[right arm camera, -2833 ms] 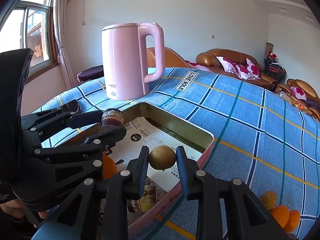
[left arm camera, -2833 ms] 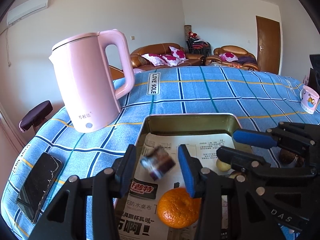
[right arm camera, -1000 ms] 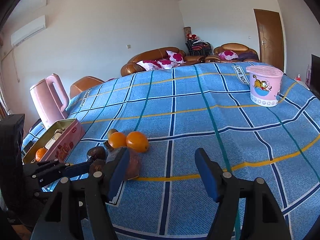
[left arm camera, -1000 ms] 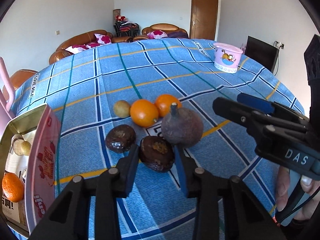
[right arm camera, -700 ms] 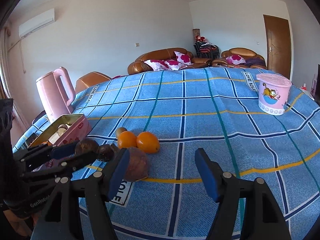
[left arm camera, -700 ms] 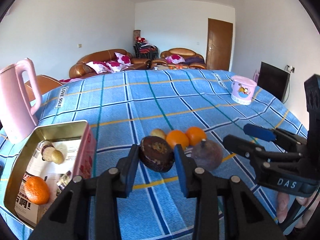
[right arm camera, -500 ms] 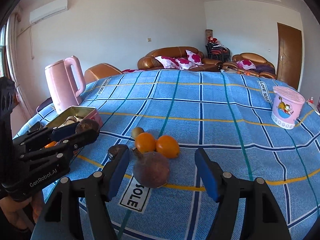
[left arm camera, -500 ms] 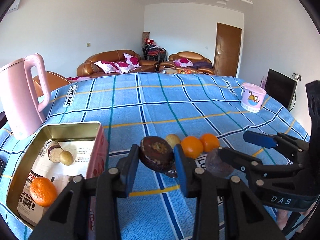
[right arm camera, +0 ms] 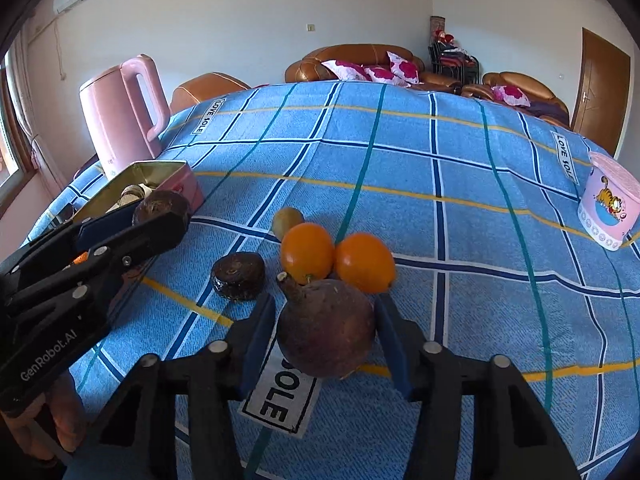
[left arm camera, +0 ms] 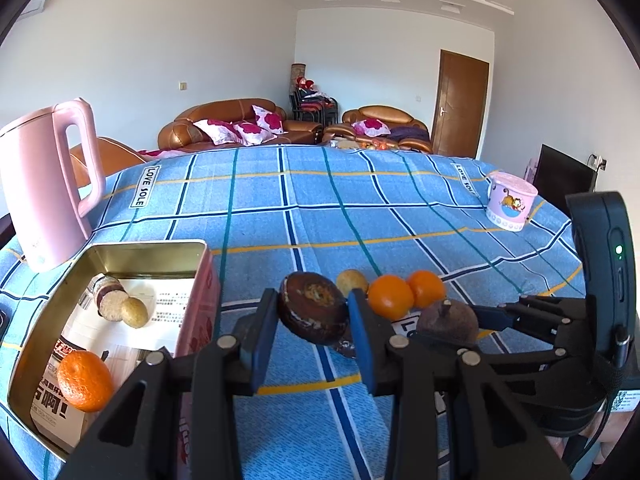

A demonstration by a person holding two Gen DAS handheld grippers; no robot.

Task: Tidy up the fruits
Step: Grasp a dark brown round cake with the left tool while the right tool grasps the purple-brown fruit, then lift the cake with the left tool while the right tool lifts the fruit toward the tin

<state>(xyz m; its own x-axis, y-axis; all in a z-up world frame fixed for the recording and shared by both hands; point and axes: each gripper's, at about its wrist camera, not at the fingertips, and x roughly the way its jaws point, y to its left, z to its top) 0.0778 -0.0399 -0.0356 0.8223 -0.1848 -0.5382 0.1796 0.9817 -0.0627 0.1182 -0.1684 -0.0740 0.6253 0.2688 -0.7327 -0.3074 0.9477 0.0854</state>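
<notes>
1. A blue checked tablecloth [right arm camera: 460,168] covers the whole table.
2. A pink kettle [left arm camera: 44,188] stands upright just behind the tin, at the tin's far left corner.
3. The tin [left arm camera: 52,308], pink outside and gold inside, sits open on the cloth; in it lie an orange [left arm camera: 85,380] at the near end and two smaller pale-brown fruits [left arm camera: 120,306] at the far end.
4. A pink cartoon cup [right arm camera: 610,206] stands far to the right of the tin, well apart from everything else.
5. The left gripper [left arm camera: 313,332] is raised just right of the tin, its blue pads clamped narrow on a dark brown wrinkled fruit [left arm camera: 313,308] held clear of the cloth.
6. The right gripper [right arm camera: 325,340] is further right of the tin; its jaws are closing around a purple-brown stemmed fruit [right arm camera: 326,330] resting on the cloth, with a thin gap showing at the left pad.
7. Beyond that fruit, right of the tin, two oranges [right arm camera: 307,254] touch each other.
8. Another dark wrinkled fruit [right arm camera: 238,276] lies between the oranges and the tin.
9. A small yellow-brown fruit [right arm camera: 287,220] sits just behind the oranges.
</notes>
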